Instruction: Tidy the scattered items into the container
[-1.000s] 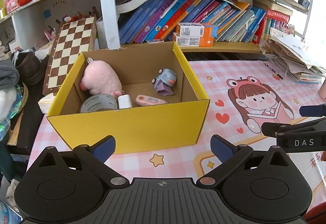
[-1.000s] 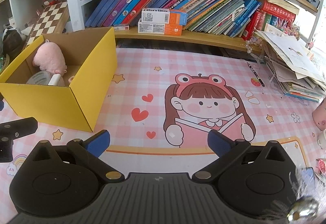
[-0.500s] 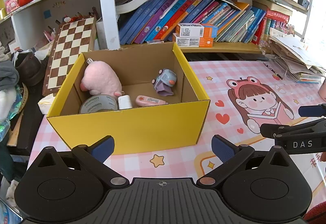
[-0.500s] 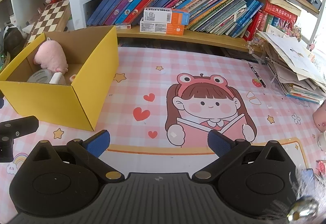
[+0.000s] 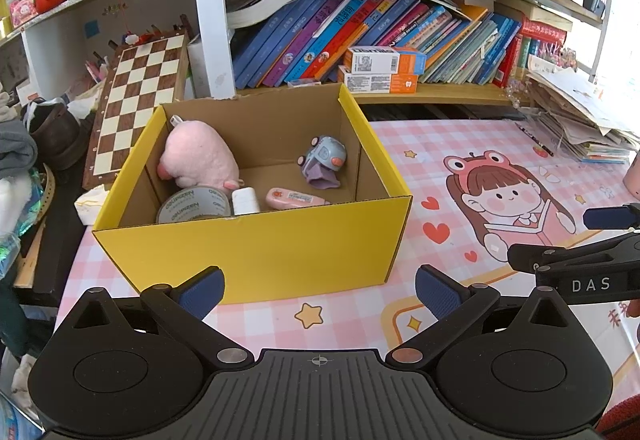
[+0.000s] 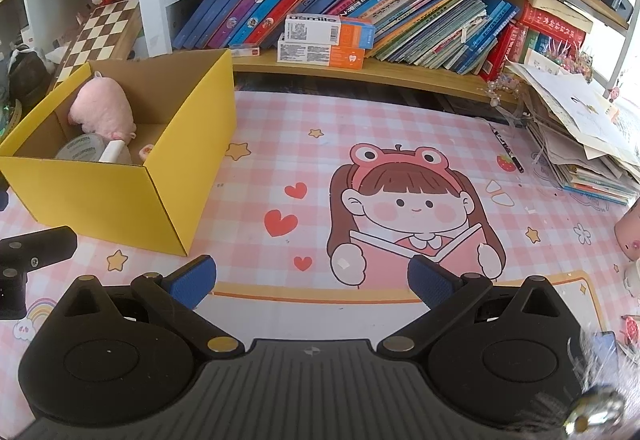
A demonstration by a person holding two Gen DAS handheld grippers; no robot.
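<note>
A yellow cardboard box [image 5: 256, 252] [image 6: 120, 200] stands on the pink checked mat. Inside it lie a pink plush toy [image 5: 198, 154] [image 6: 104, 112], a grey tape roll [image 5: 194, 204] [image 6: 82, 148], a small white bottle [image 5: 245, 200], a pink flat gadget [image 5: 294, 198] and a small blue-purple toy [image 5: 324, 160]. My left gripper [image 5: 318, 290] is open just in front of the box's near wall, empty. My right gripper [image 6: 312, 280] is open over the mat to the right of the box, empty.
A shelf of leaning books [image 6: 320, 12] runs along the back. A chessboard [image 5: 140, 96] leans behind the box. Stacked papers [image 6: 580, 144] sit at the right, with a pen [image 6: 506, 148] beside them. A pink object [image 6: 630, 236] shows at the right edge.
Both grippers have drawn back and risen slightly, so the box and mat sit a little lower in view. Both stay open and empty.
</note>
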